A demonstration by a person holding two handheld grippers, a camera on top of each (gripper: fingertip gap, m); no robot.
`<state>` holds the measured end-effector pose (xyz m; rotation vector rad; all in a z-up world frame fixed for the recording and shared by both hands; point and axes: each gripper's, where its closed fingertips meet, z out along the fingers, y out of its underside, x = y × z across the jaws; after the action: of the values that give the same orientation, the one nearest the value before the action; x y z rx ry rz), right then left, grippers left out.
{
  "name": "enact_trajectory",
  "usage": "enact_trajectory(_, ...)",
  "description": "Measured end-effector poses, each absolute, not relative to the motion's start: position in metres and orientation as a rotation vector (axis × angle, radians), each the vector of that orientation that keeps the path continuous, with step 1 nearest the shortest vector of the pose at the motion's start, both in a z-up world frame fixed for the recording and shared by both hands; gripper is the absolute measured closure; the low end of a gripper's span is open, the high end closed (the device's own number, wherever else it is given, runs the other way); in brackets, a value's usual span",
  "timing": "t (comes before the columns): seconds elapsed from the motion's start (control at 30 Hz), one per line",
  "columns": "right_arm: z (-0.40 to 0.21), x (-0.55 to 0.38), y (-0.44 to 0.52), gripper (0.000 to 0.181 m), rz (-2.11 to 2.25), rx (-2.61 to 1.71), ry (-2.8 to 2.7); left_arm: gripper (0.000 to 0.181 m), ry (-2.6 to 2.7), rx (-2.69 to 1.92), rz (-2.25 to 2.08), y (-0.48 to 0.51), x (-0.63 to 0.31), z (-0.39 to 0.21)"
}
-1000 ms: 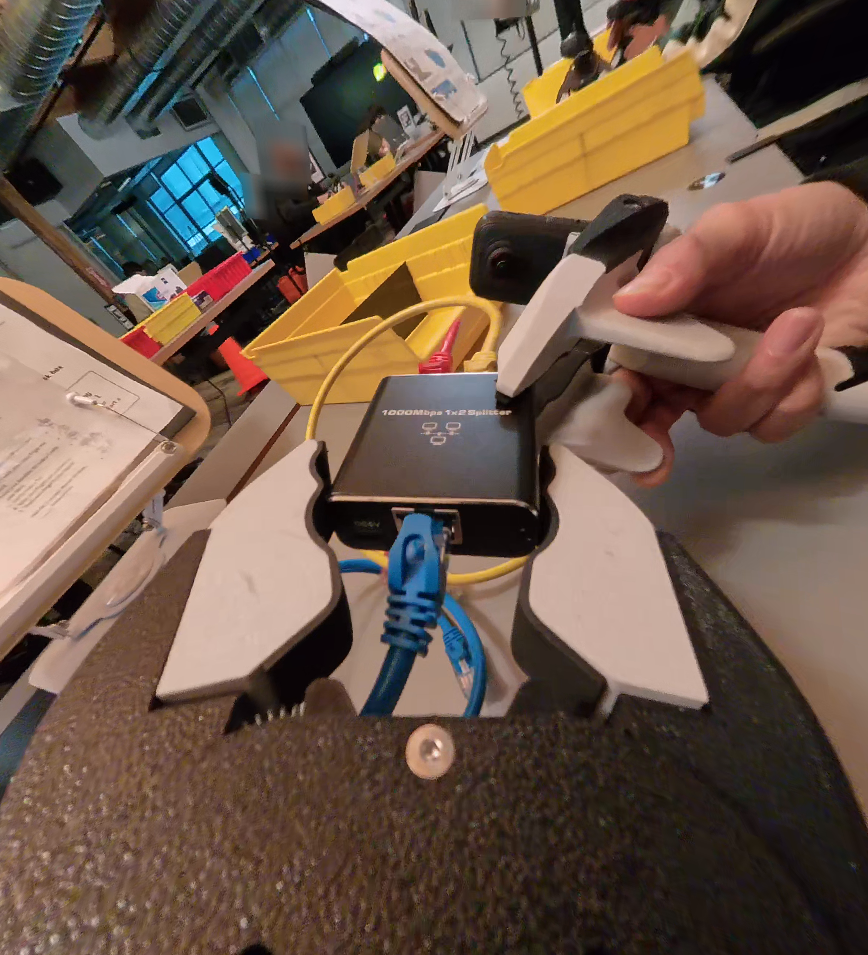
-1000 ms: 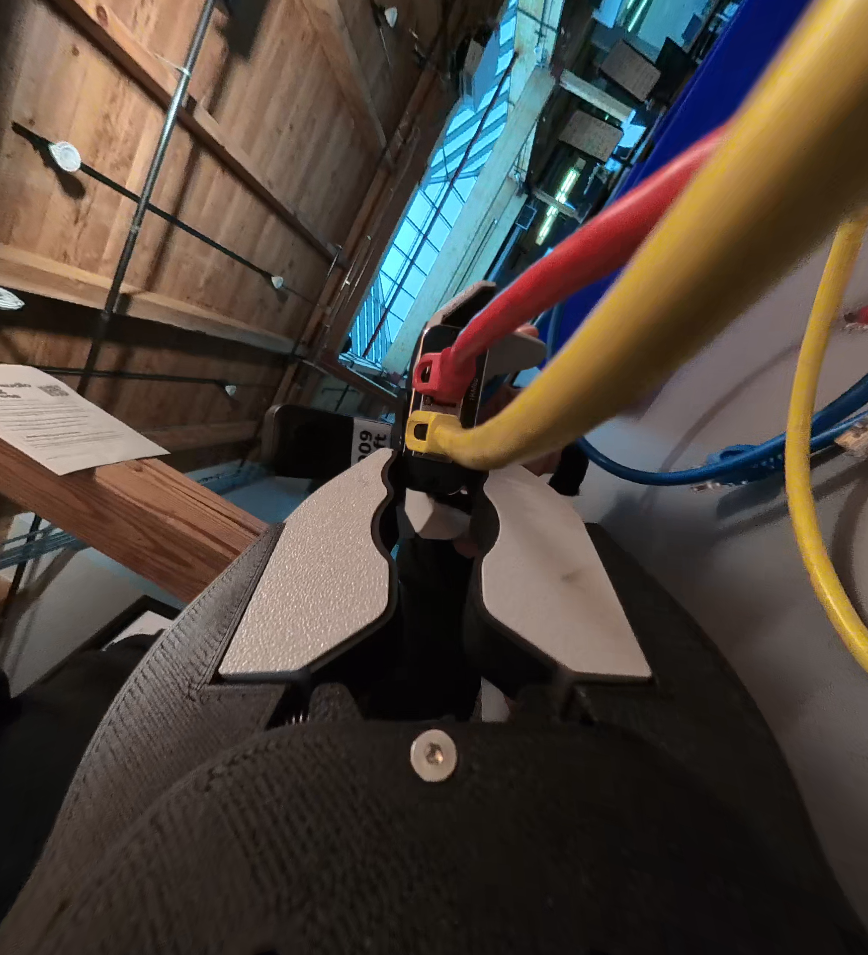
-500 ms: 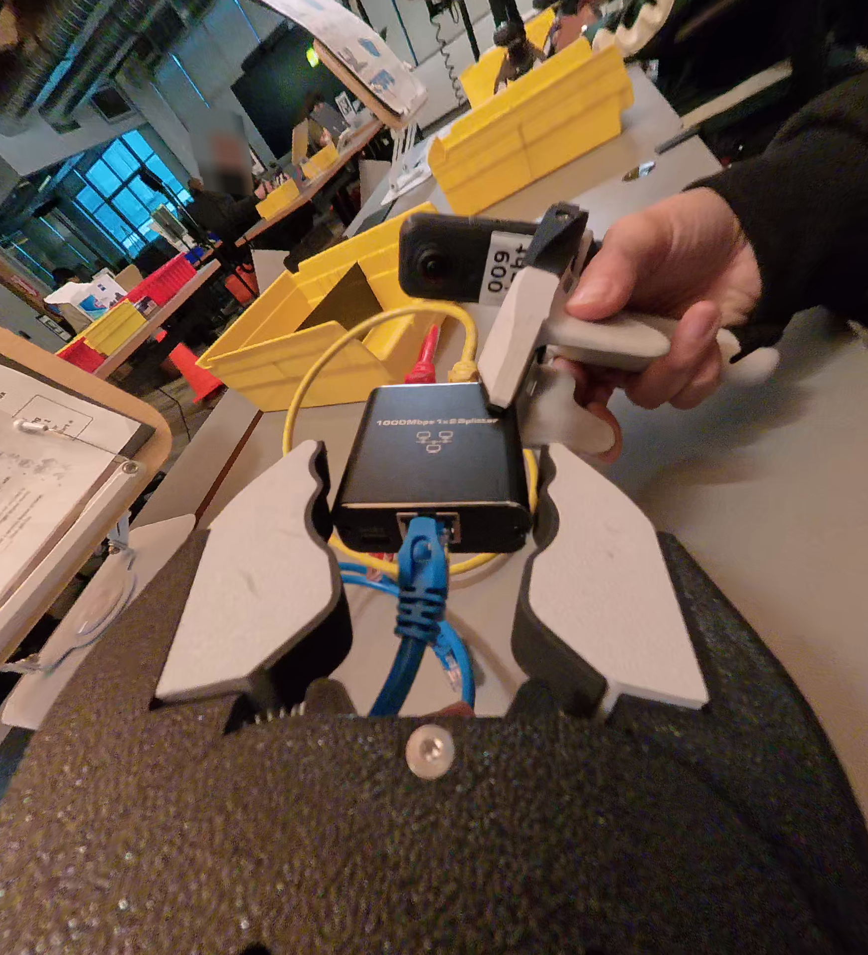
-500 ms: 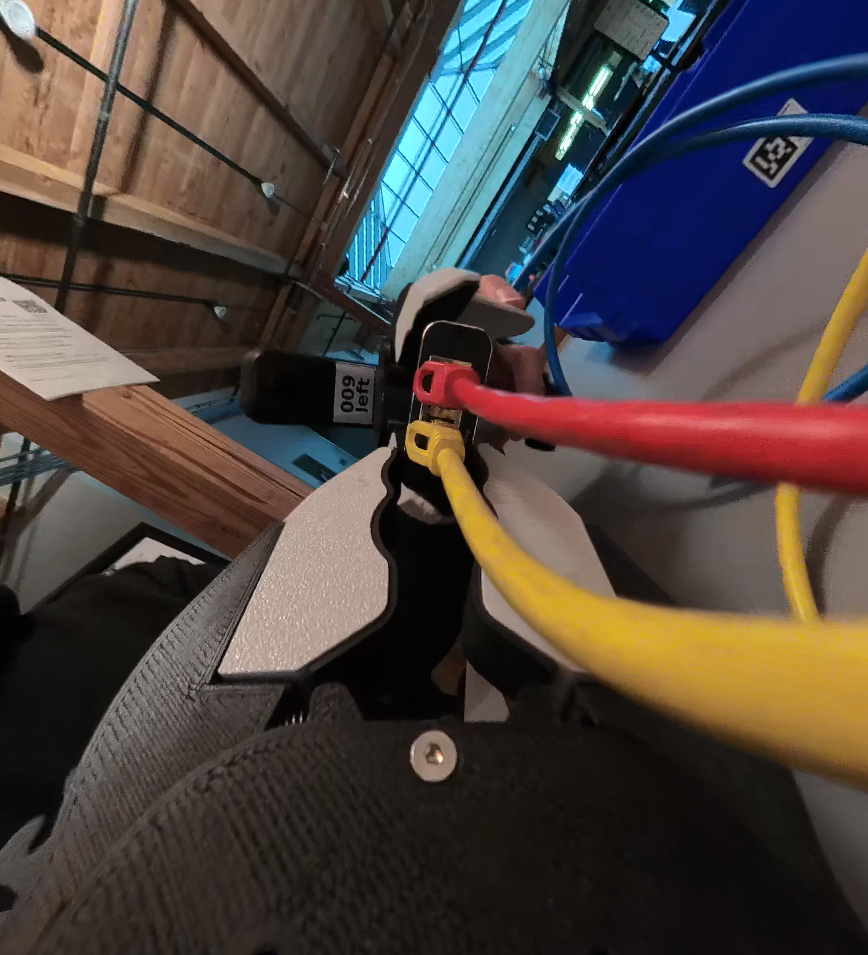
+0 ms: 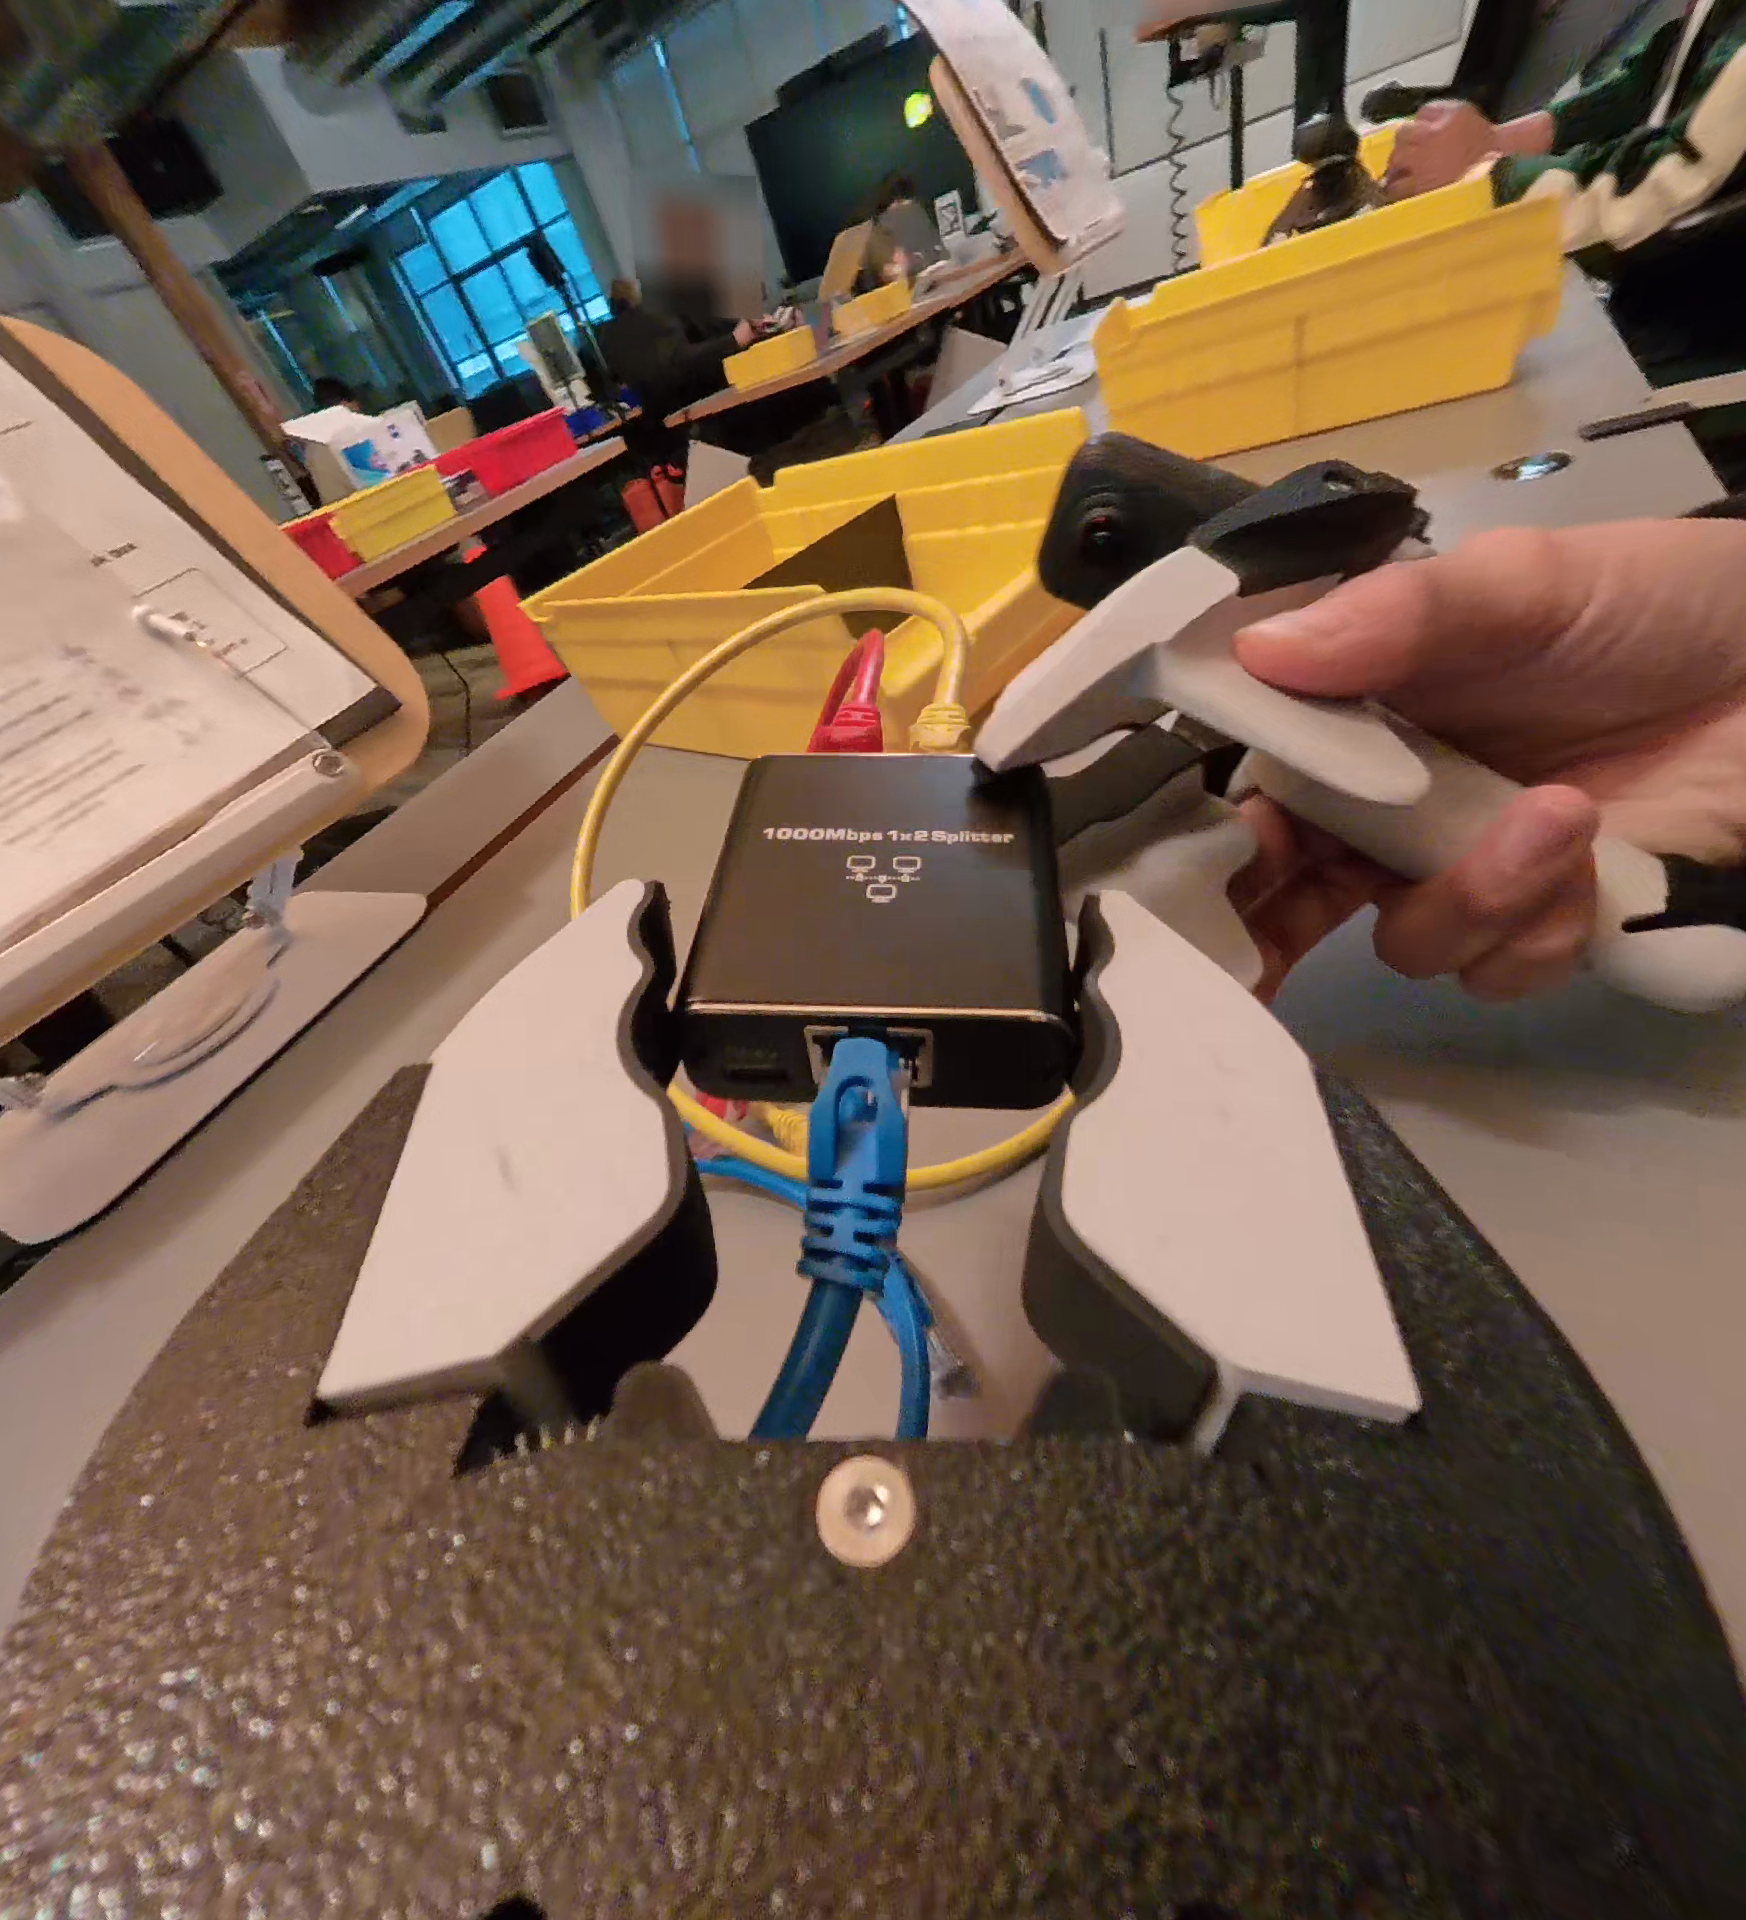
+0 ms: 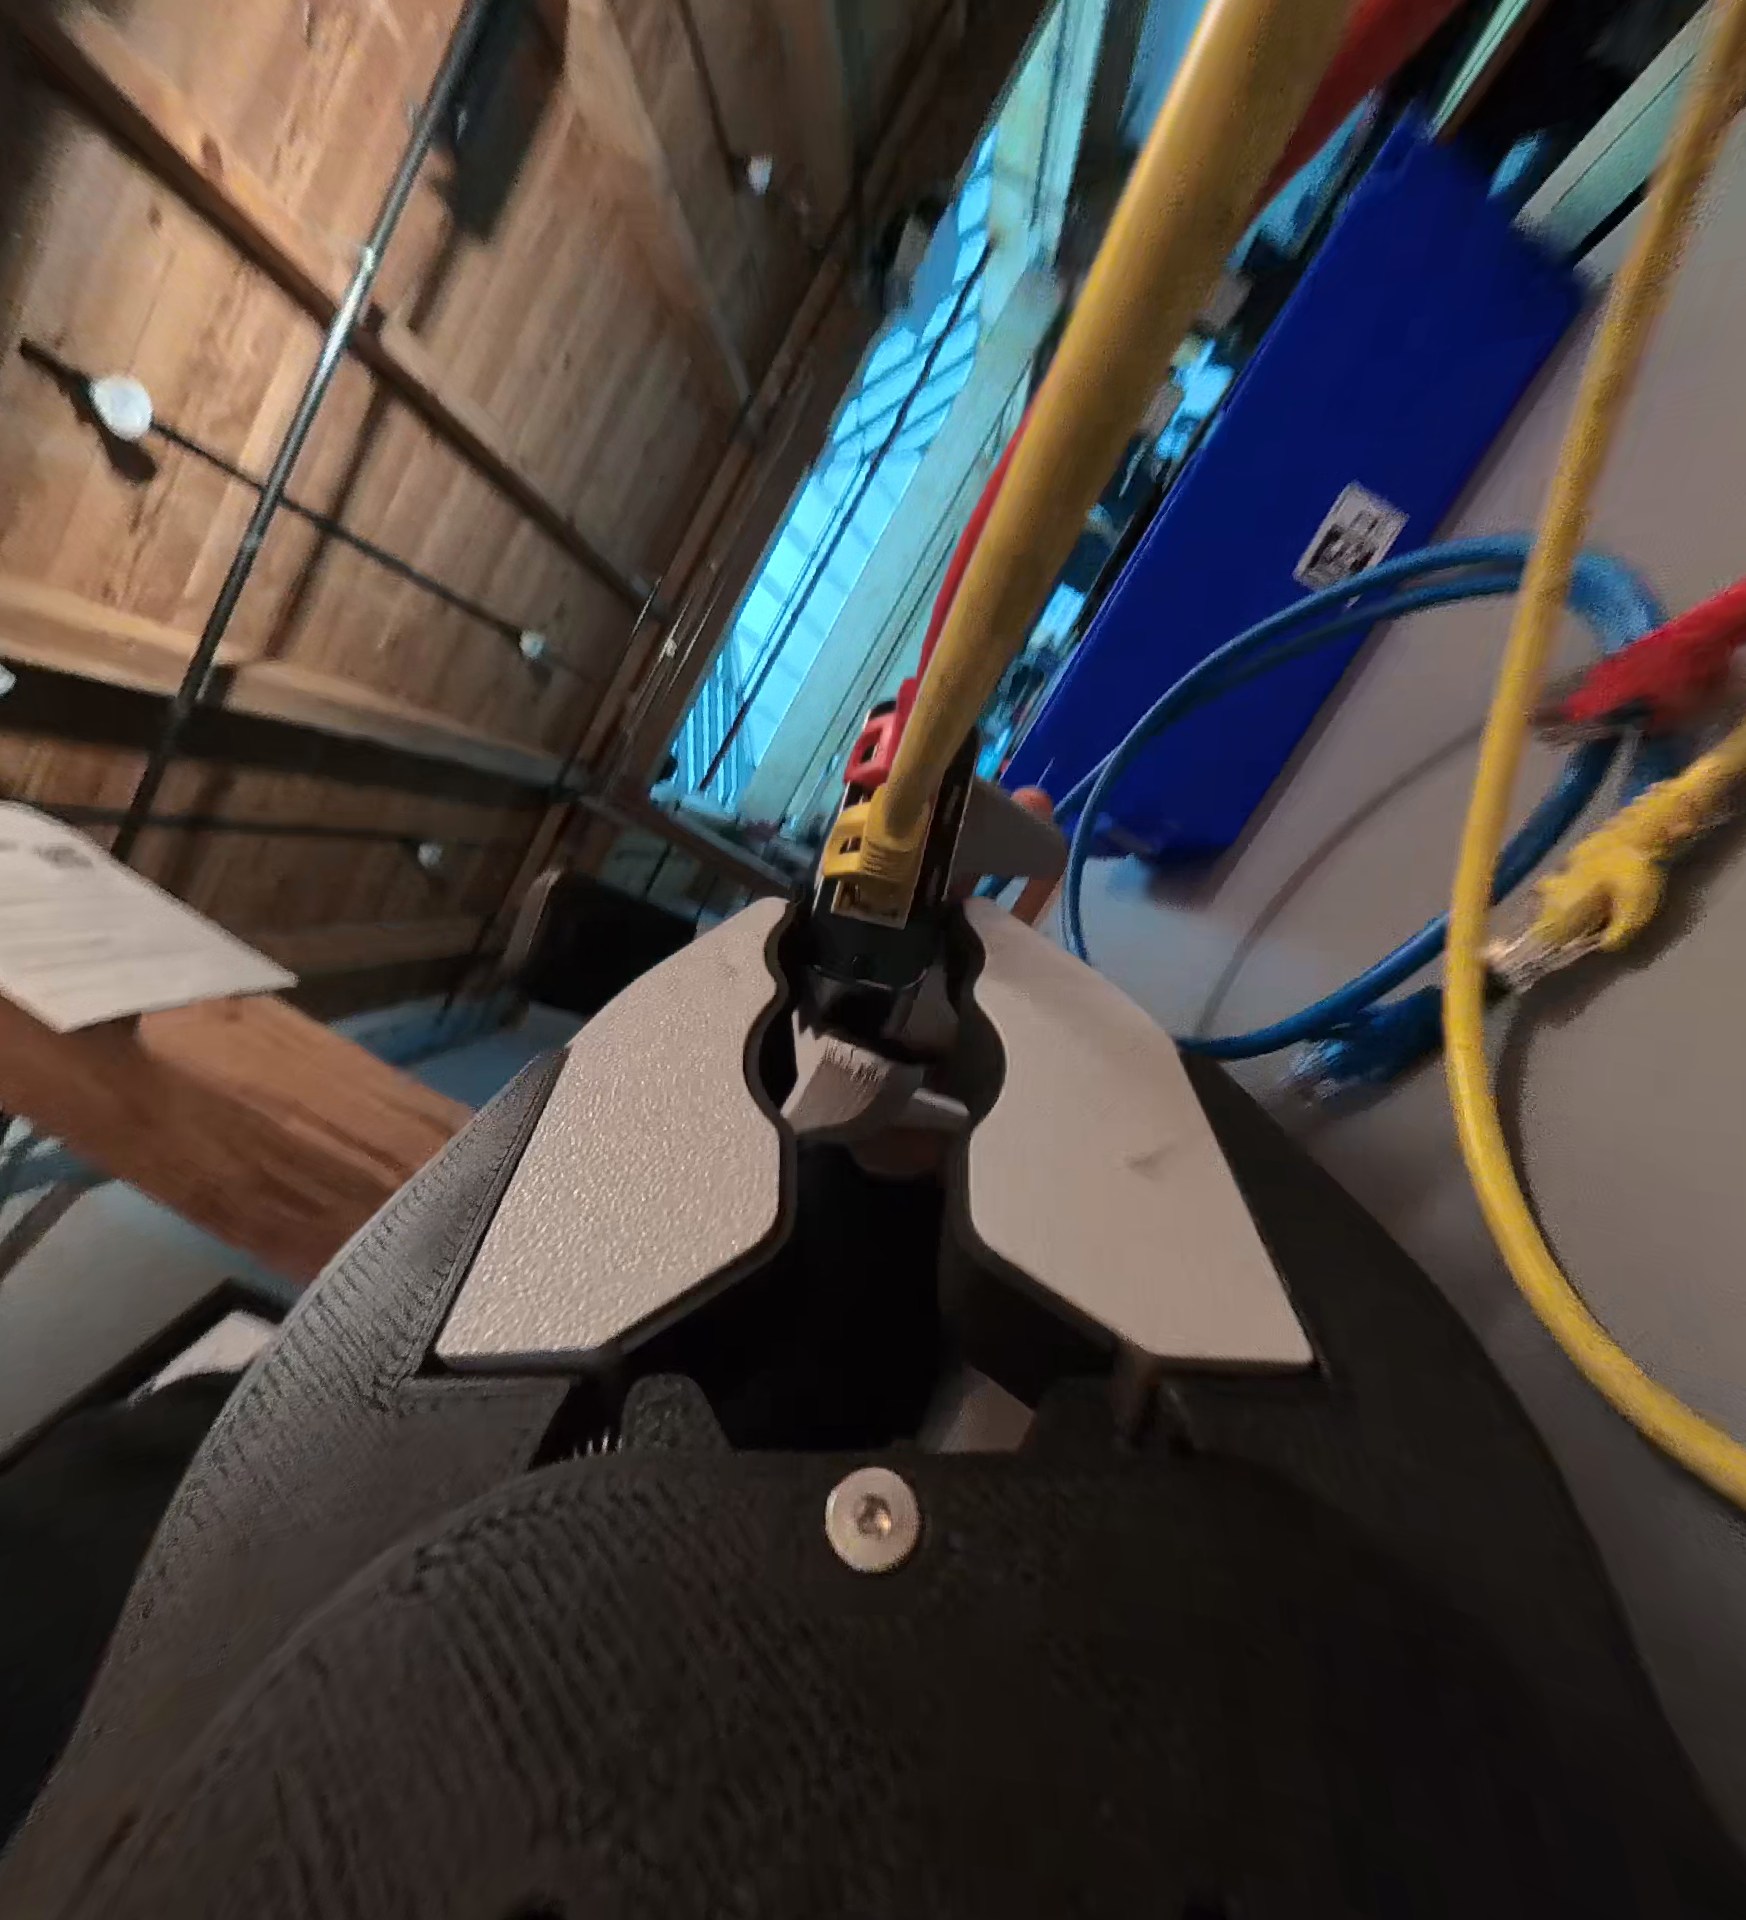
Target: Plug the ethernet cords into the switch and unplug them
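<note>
A black switch box (image 5: 879, 914) is held level above the grey table between the fingers of my left gripper (image 5: 869, 940), which is shut on its sides. A blue cord (image 5: 853, 1132) is plugged into its near port. A red plug (image 5: 853, 722) and a yellow plug (image 5: 942, 717) sit in the far ports. My right gripper (image 5: 1014, 774), held by a hand (image 5: 1575, 727), clamps the switch's far right corner. In the right wrist view my right gripper (image 6: 869, 951) is shut on the switch's end (image 6: 864, 914), just below the yellow plug (image 6: 874, 842) and the red plug (image 6: 869, 743).
Yellow bins (image 5: 744, 623) stand behind the switch. A clipboard with paper (image 5: 121, 675) leans on a stand at the left. Loose yellow (image 6: 1596, 894), red (image 6: 1679, 665) and blue (image 6: 1336, 1060) cord ends lie on the table beside a blue bin (image 6: 1295, 499).
The right gripper has turned on the switch's corner, so the red and yellow cords now run upward in its view instead of across. The left gripper still holds the switch, all three plugs in.
</note>
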<state>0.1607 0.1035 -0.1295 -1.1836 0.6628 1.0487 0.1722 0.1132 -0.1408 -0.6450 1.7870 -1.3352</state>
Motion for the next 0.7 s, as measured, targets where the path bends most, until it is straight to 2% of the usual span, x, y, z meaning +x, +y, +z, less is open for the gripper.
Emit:
enact_trajectory(0.3, -0.136, 0.177, 0.105, 0.148, 0.963, -1.109, 0.799, 0.108, 1.719, -0.714, -1.393, 0.122, 0.175, -0.143)
enact_trajectory(0.47, -0.132, 0.175, 0.107, 0.165, 0.943, -1.049, 0.836, 0.108, 1.713, -0.720, -1.299, 0.126, 0.172, -0.146)
enact_trajectory(0.6, -0.131, 0.169, 0.113, 0.159, 0.936, -1.041, 0.845, 0.108, 1.704, -0.738, -1.249, 0.129, 0.169, -0.150)
enact_trajectory(0.7, -0.132, 0.171, 0.116, 0.167, 0.918, -1.016, 0.883, 0.108, 1.686, -0.754, -1.241, 0.130, 0.168, -0.150)
